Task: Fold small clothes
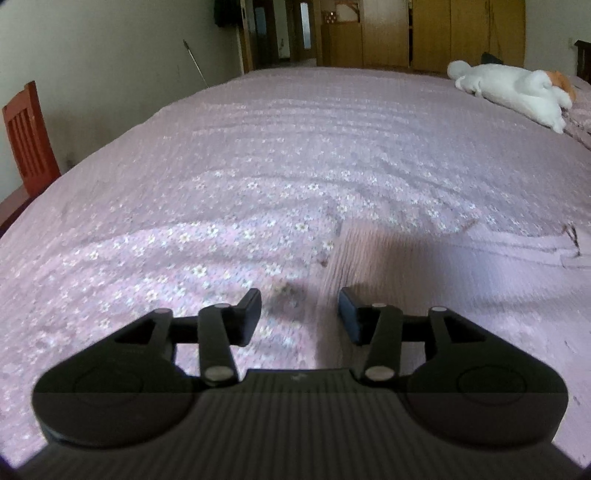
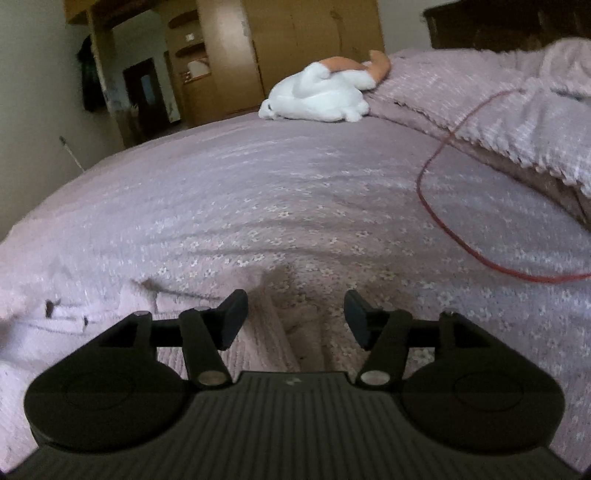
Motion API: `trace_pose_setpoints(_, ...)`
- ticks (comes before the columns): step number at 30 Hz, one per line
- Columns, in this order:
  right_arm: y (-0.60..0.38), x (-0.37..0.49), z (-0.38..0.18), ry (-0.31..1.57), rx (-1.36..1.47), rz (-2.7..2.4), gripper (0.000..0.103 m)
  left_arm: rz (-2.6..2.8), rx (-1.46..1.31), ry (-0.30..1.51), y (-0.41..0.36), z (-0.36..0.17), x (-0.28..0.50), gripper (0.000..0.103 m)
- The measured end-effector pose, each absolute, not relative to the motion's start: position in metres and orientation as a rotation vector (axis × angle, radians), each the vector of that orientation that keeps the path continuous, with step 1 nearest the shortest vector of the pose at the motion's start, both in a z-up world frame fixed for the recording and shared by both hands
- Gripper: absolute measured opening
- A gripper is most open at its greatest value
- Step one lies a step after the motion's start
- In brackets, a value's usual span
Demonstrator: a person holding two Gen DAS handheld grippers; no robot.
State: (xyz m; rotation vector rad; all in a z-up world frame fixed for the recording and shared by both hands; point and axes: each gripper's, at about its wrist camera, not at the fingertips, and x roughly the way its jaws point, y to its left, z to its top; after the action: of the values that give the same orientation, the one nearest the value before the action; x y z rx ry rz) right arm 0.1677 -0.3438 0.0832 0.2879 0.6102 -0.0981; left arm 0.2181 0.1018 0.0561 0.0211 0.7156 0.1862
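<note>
Two grippers hang low over a bed, each with its fingers spread and nothing between them.

In the left wrist view, the left gripper point(image 1: 300, 314) sits near the bottom, jaws released and apart, just above the bedspread point(image 1: 229, 155), a pale purple cover printed with small white flowers. The small garment point(image 1: 443, 266), a pale pink ribbed piece, lies flat on the bedspread on the right, reaching from just under the right finger out toward the right edge; its left edge runs up between the two fingers, so the left finger hangs over bare bedspread. Small dark marks show along the garment's far right part. Far off on the right rests a white plush toy point(image 1: 517, 86) with an orange part. A red wooden chair point(image 1: 27, 136) stands at the left edge beside the bed, and wooden wardrobes point(image 1: 461, 33) line the far wall.

In the right wrist view, the right gripper point(image 2: 295, 317) is likewise released, its fingers wide apart above the cloth. The garment point(image 2: 92, 328) spreads to the near left and runs under the left finger, with bunched folds between the fingers. A red cord point(image 2: 439, 218) loops across the bedspread point(image 2: 258, 184) on the right. The plush toy point(image 2: 317, 98) lies far off near the middle, next to a folded pink blanket point(image 2: 517, 110) on the far right.
</note>
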Motion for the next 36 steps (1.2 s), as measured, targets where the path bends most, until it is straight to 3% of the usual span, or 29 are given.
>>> trace_pose_setpoints(5,-0.348,0.158,0.088,0.608,0.315,-0.102,0.069,0.183,0.017,0.758,0.101,0.069,0.200,0.049)
trace_pose_setpoints(8,-0.354,0.147,0.089,0.605,0.376,-0.084,0.077,0.172,0.010,0.788,0.098,0.076,0.186,0.049)
trace_pose_setpoints(16,-0.356,0.115,0.103,0.657,0.414,-0.014,0.080,0.139,0.024,0.817,0.094,0.094,0.148,0.049)
trace_pose_setpoints(19,-0.356,0.093,0.106,0.663,0.382,0.009,0.091,0.125,0.018,0.820,0.095,0.099,0.134,0.049)
trace_pose_setpoints(36,-0.386,0.023,0.090,0.824,0.670,0.042,0.092,0.095,-0.055,0.856,0.091,0.099,0.077,0.049)
